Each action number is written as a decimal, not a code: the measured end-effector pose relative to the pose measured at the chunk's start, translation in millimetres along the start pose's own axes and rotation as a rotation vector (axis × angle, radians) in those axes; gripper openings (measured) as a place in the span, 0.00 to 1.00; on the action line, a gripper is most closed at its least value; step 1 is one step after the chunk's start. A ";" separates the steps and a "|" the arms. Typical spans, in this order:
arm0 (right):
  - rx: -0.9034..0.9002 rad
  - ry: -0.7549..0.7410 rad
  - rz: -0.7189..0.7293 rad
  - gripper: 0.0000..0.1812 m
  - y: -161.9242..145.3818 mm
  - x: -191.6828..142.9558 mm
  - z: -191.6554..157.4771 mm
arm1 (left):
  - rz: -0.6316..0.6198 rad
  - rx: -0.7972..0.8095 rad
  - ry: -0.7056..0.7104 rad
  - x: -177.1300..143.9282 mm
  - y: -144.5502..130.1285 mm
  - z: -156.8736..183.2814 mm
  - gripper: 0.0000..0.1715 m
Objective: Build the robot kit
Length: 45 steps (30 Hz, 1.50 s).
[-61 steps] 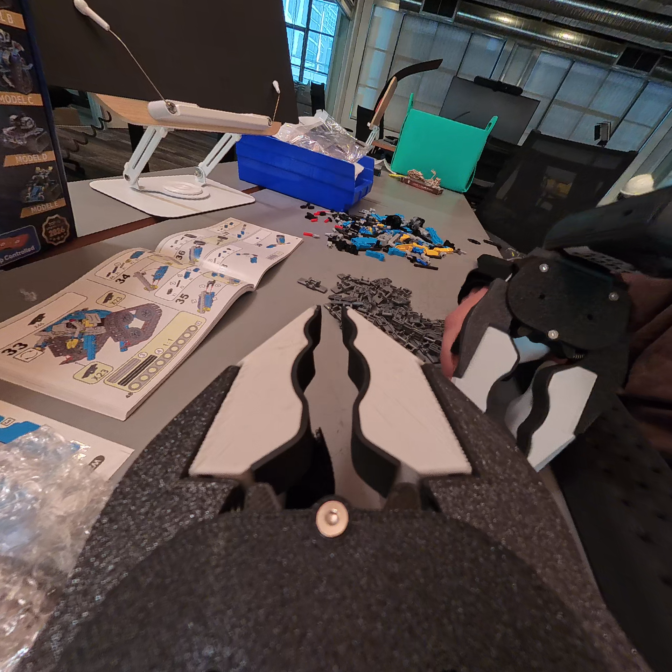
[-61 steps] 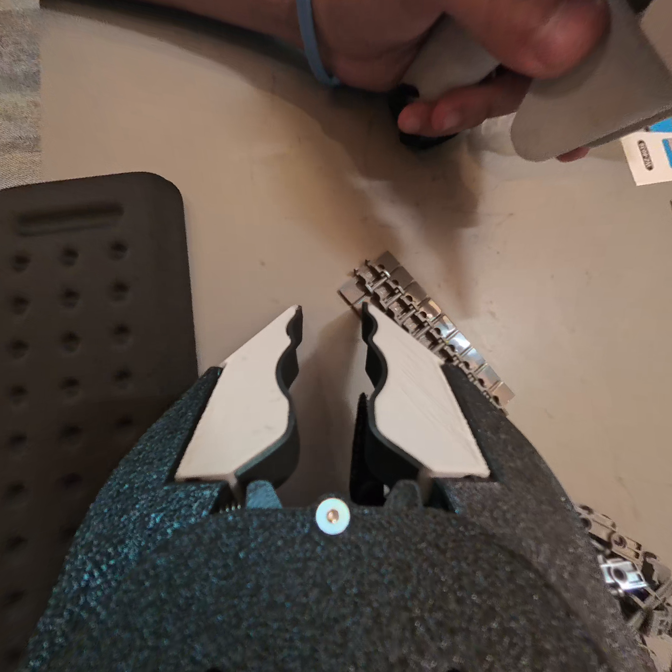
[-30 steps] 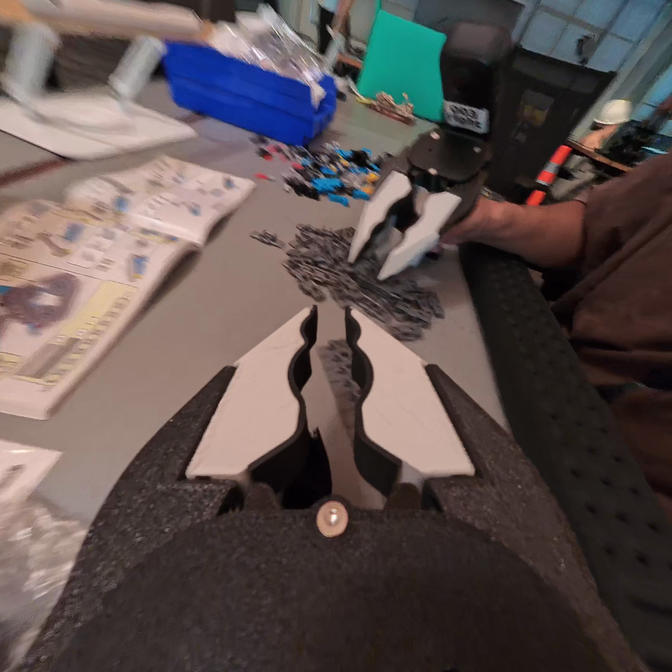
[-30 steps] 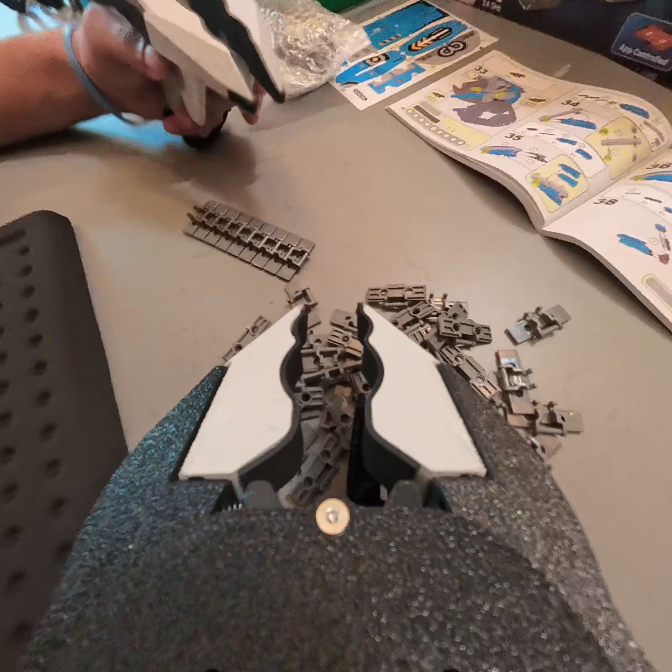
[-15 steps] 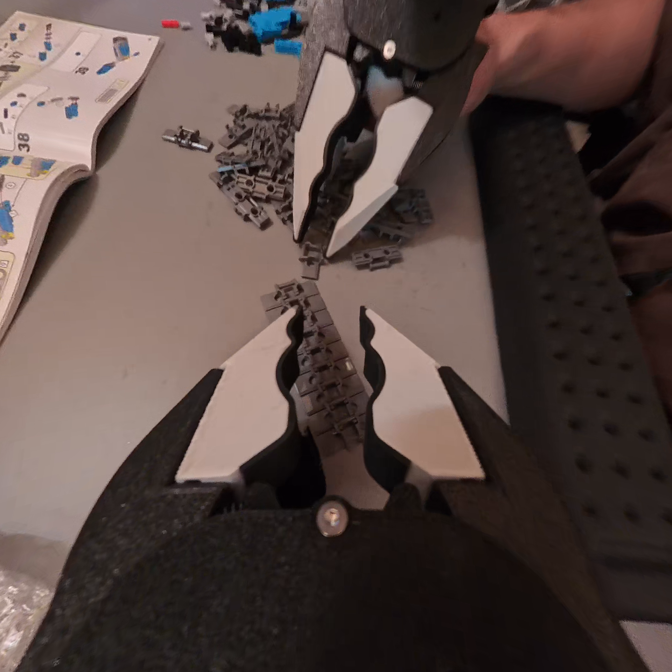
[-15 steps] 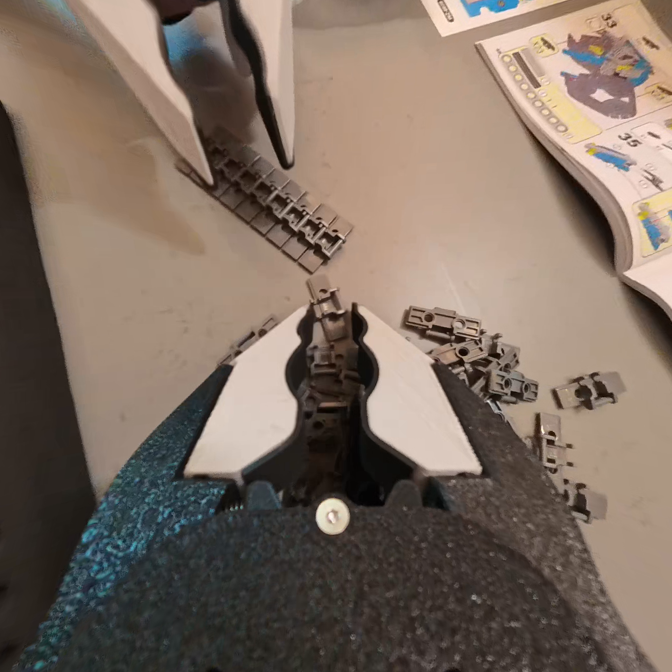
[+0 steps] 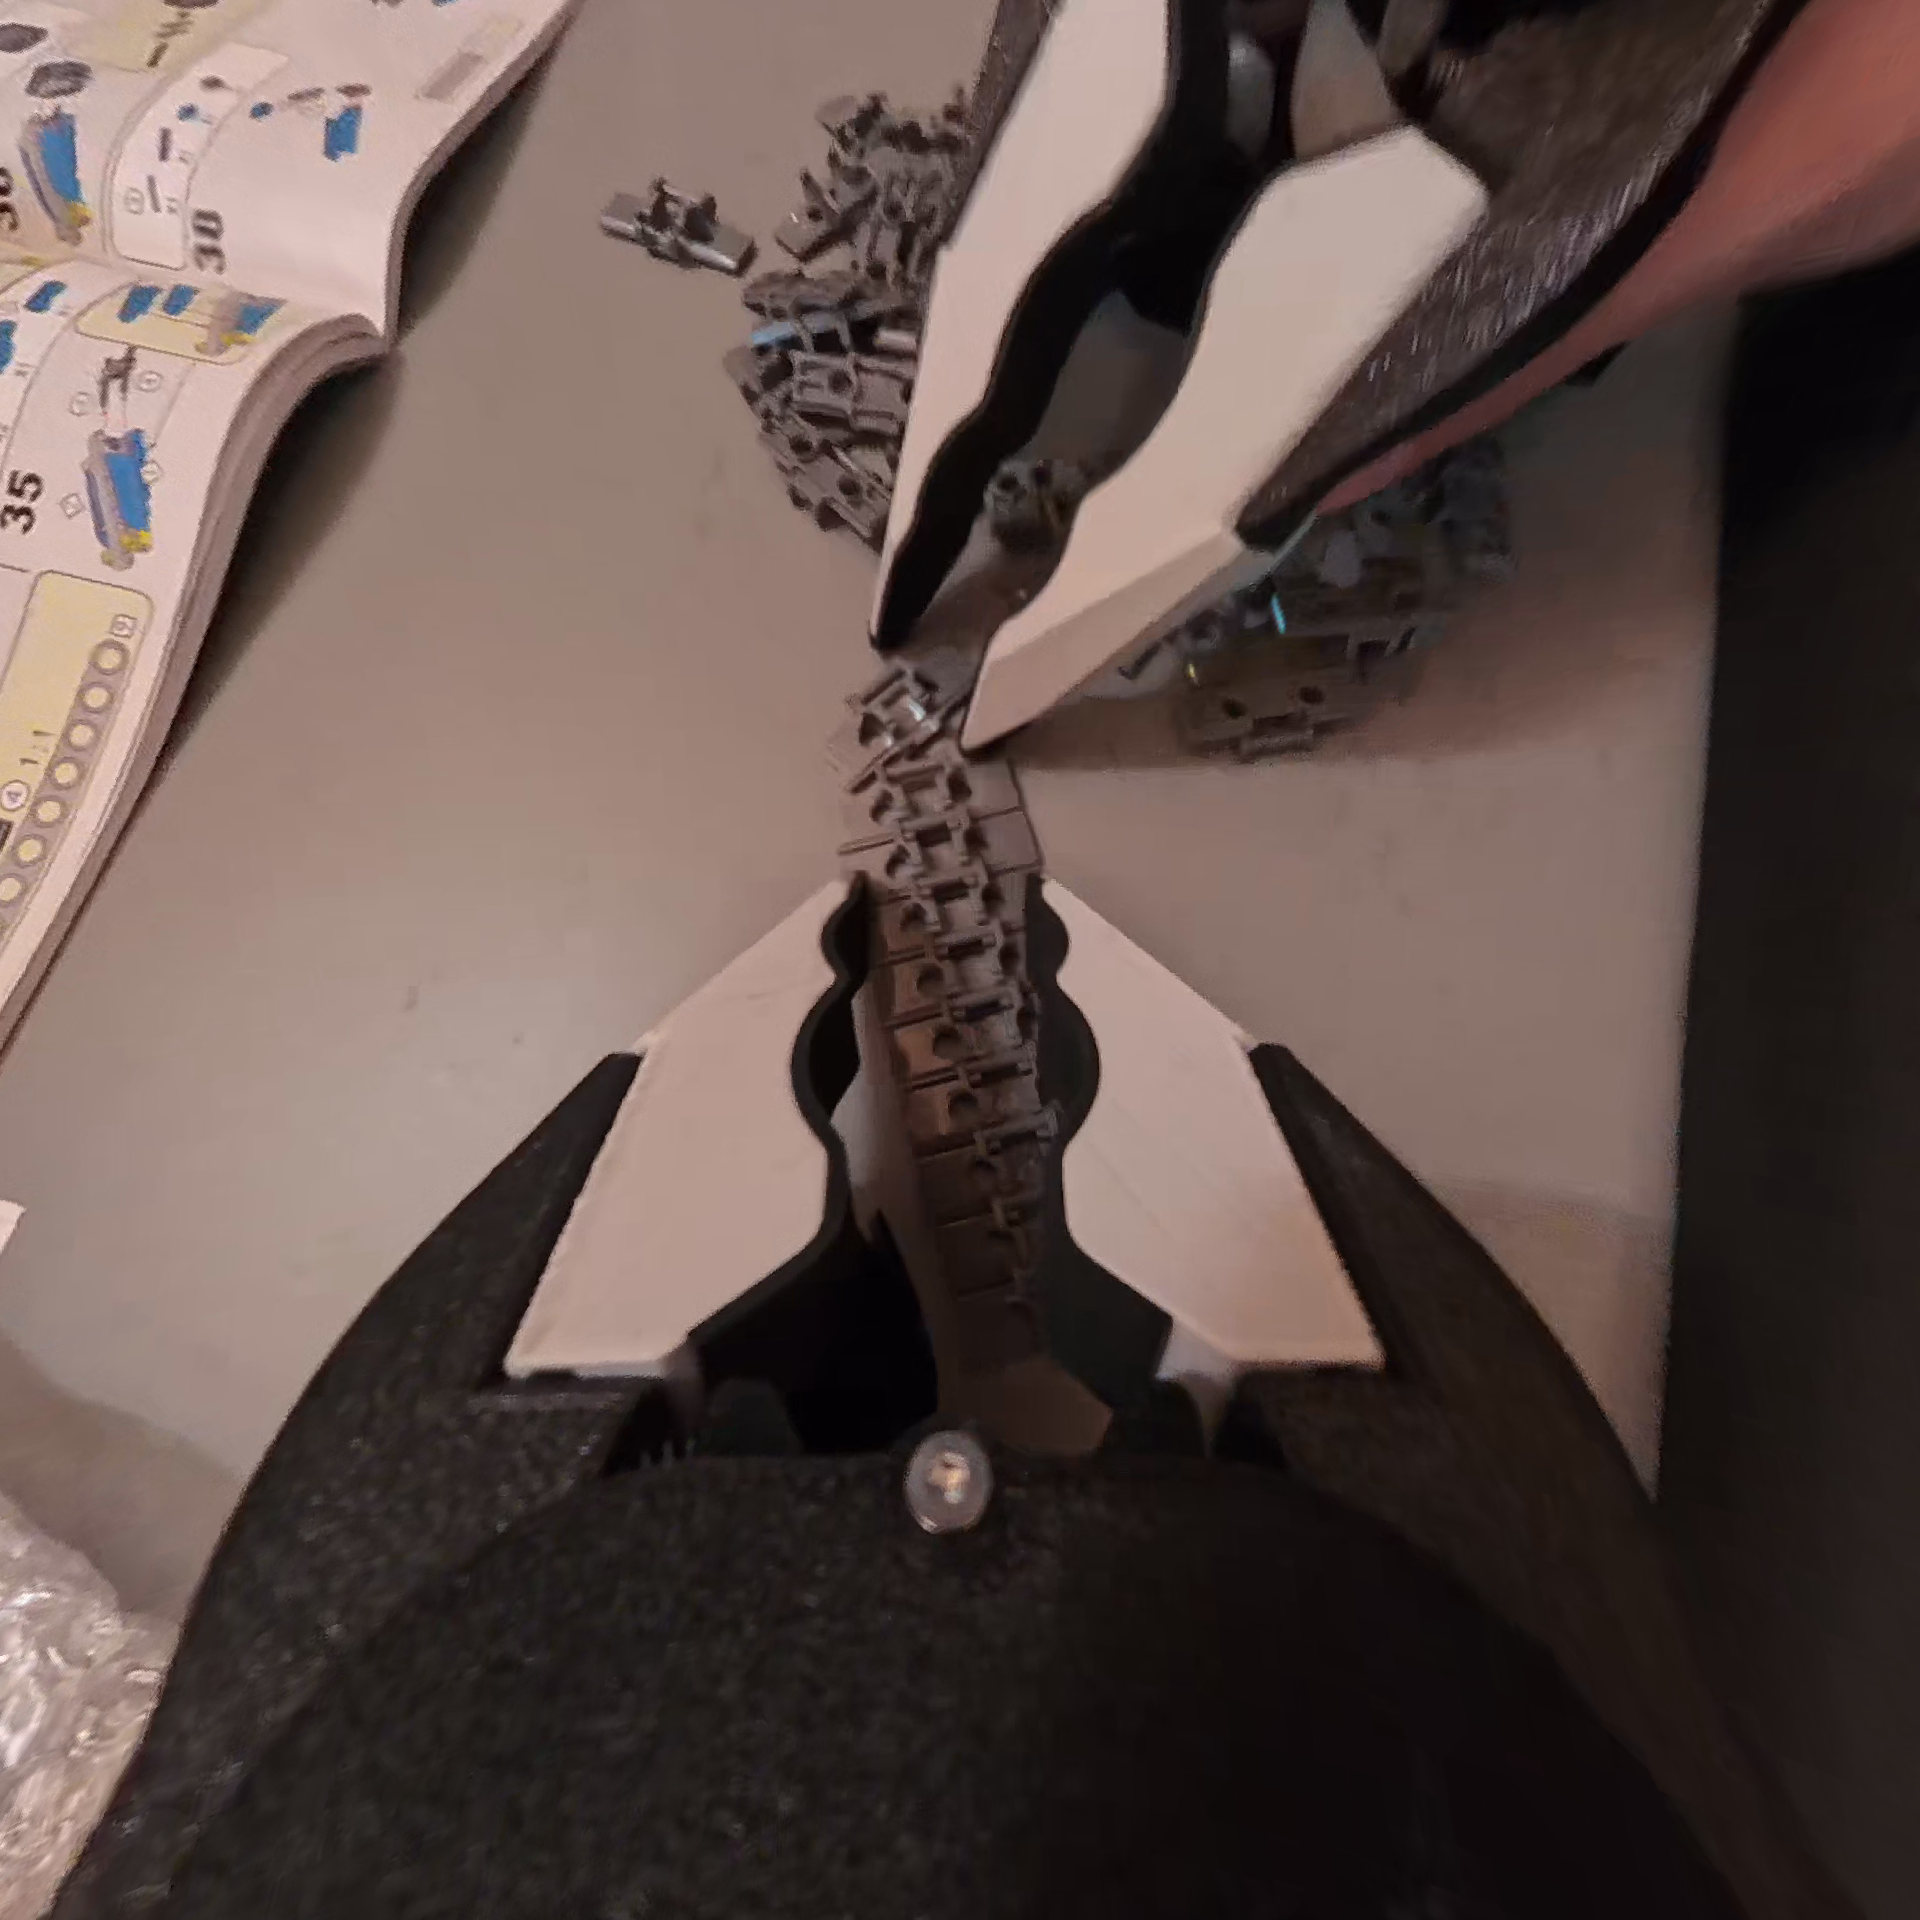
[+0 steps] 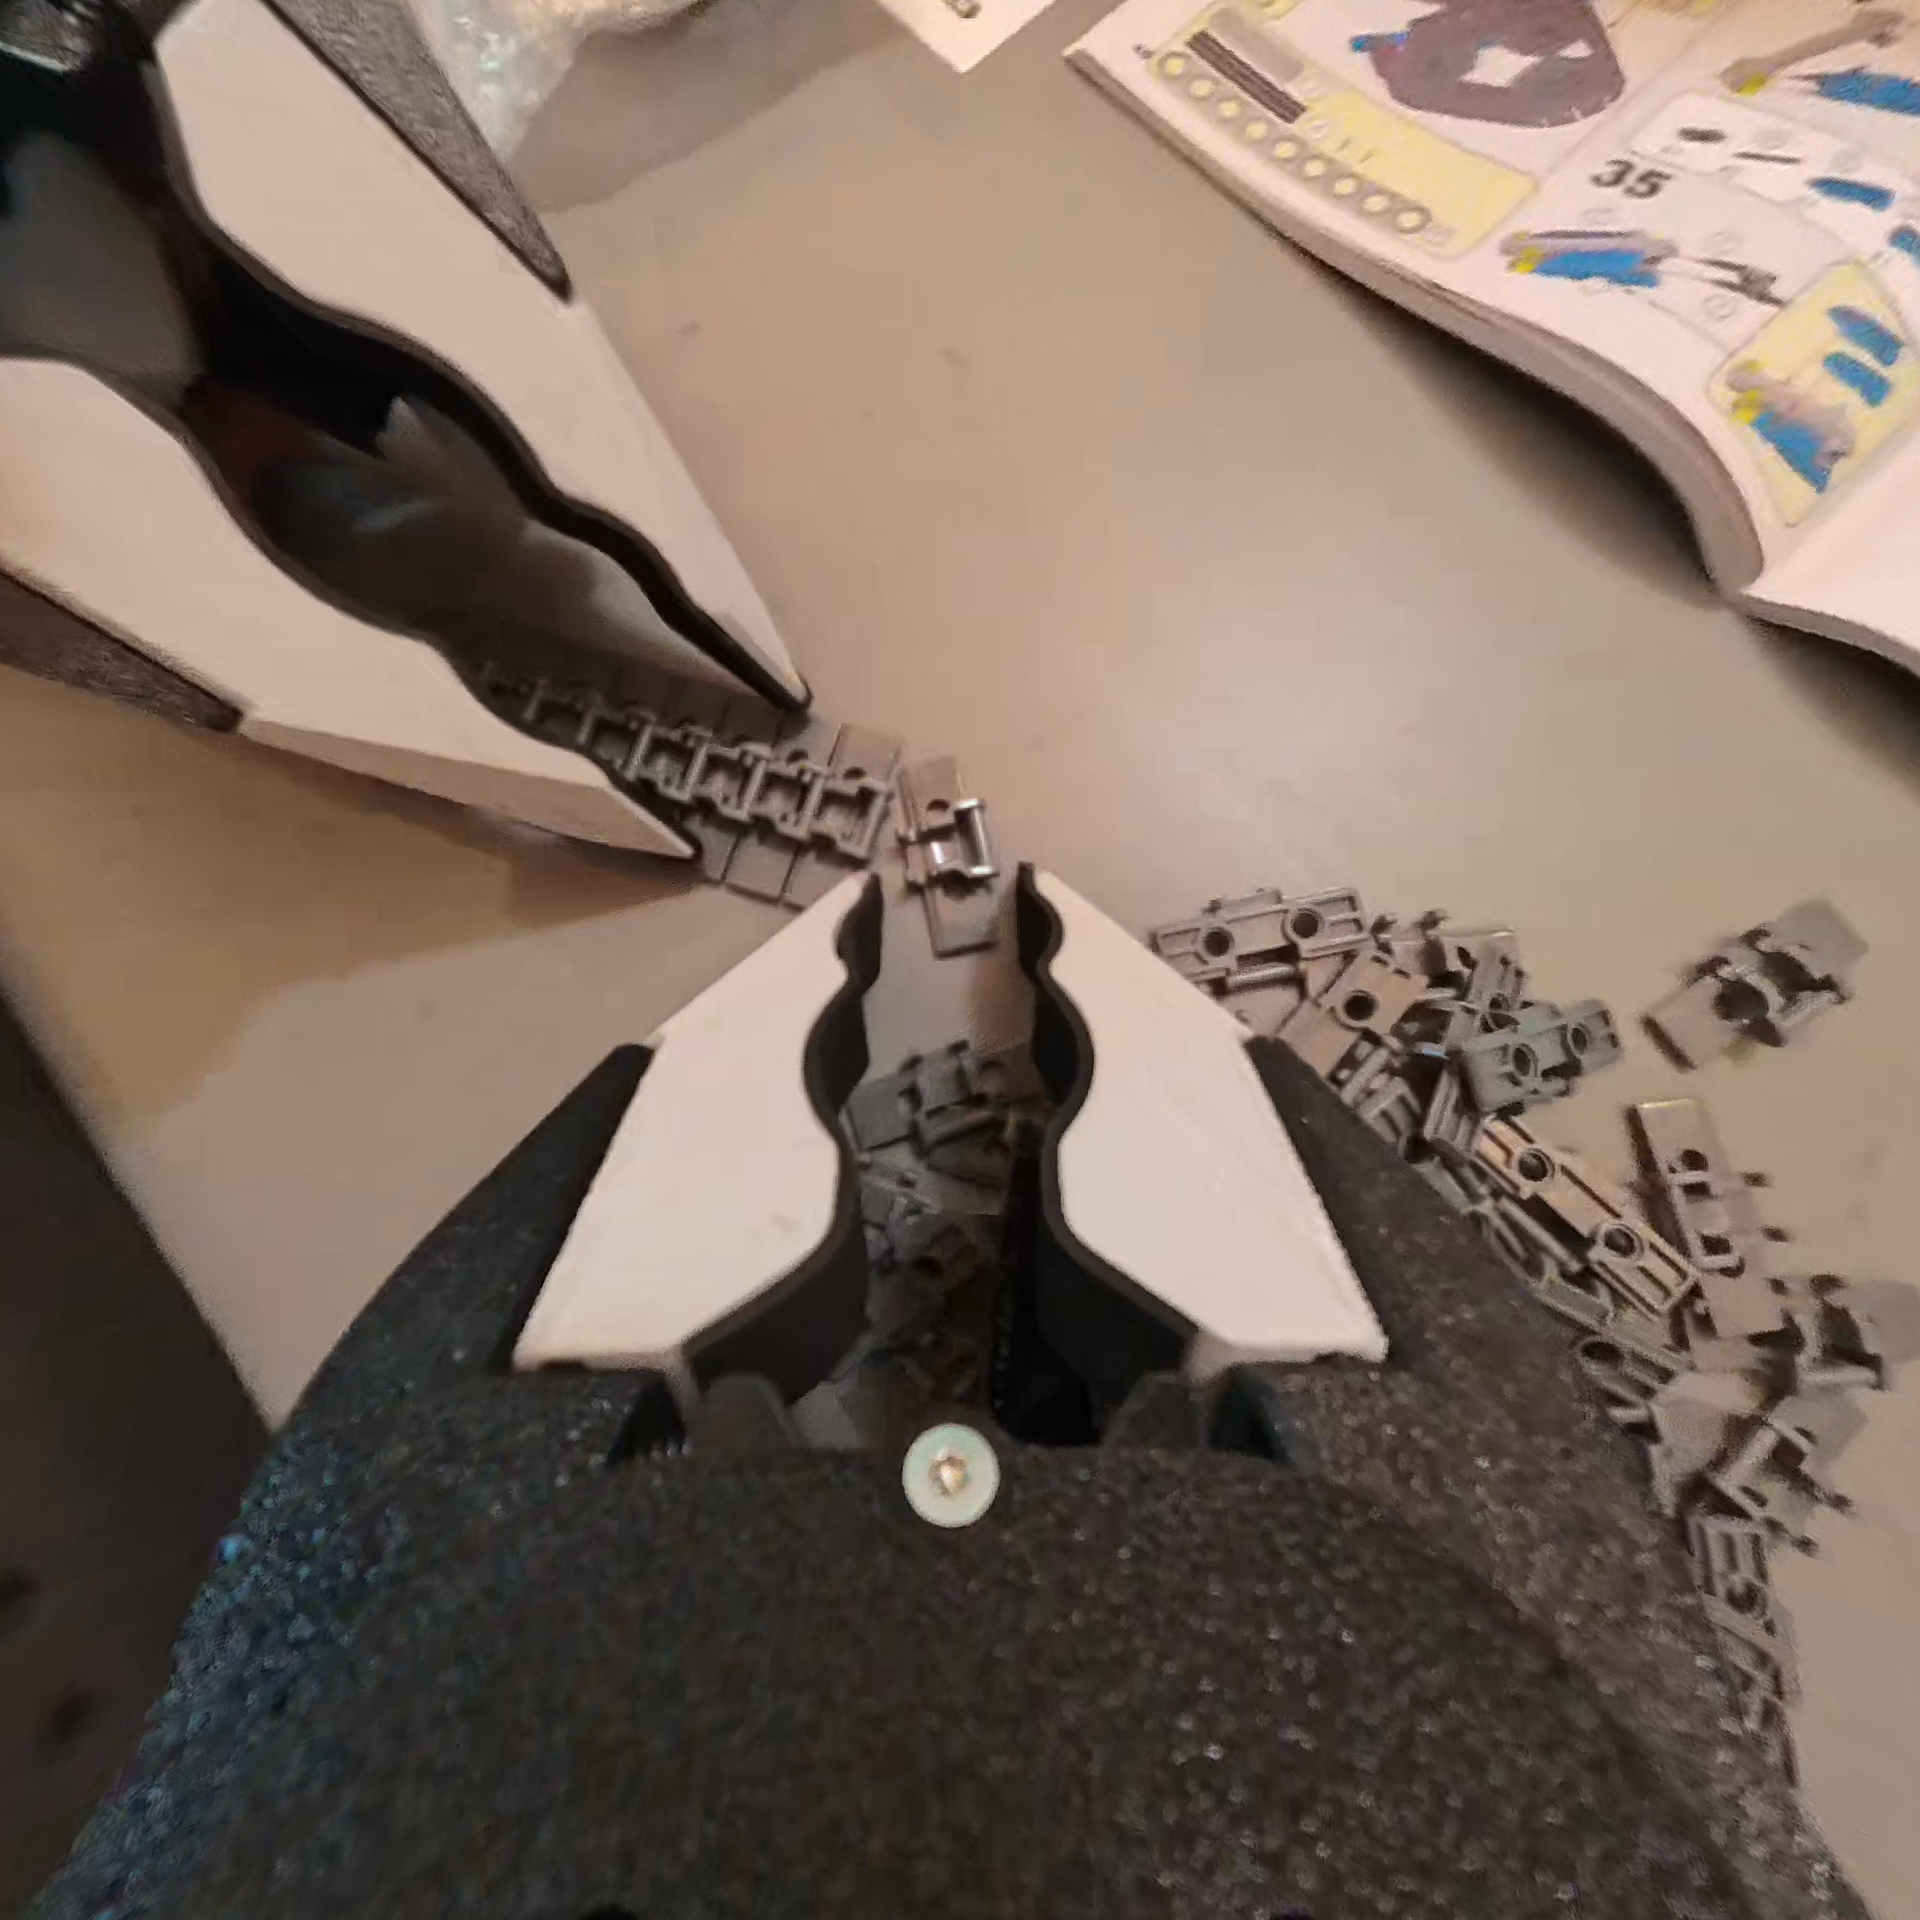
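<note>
Left claw closed on grey track strip, gripping its ridged sides; strip's near end hidden in shadow. Right claw narrowly parted around single link at strip's far end, grip unclear. Loose grey links heaped alongside, blurred. Open manual cut off at worktop edge.

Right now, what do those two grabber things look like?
Both look alike. The left gripper has two pale, wedge-shaped fingers with wavy black inner edges. Its body is rough, speckled black, with a silver screw in the middle. The right gripper has the same pale fingers, the same screw, and a black body with a bluish sparkle.
</note>
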State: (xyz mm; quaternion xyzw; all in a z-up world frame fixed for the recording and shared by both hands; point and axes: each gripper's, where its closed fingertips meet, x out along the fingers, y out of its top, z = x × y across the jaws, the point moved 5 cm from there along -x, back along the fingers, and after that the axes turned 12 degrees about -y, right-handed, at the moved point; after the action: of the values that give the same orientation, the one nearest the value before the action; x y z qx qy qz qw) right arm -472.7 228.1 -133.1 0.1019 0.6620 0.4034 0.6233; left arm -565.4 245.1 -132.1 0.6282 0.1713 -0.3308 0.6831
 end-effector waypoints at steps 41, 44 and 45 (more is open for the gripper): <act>-0.520 0.468 0.098 0.10 8.0 3.6 -3.8 | 0.028 0.205 -0.078 -13.7 -2.9 1.3 0.08; -0.568 0.510 0.100 0.10 9.1 4.1 -4.5 | -0.004 0.226 -0.071 -10.1 -5.2 3.0 0.08; -0.585 0.516 0.104 0.10 9.3 4.0 -4.8 | -0.004 0.230 -0.069 -9.6 -4.8 3.3 0.08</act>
State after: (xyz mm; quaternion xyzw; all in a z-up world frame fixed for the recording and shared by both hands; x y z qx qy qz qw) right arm -481.3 234.7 -130.5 -0.1512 0.6480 0.6186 0.4178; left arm -576.1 244.3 -128.9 0.6903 0.1099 -0.3708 0.6115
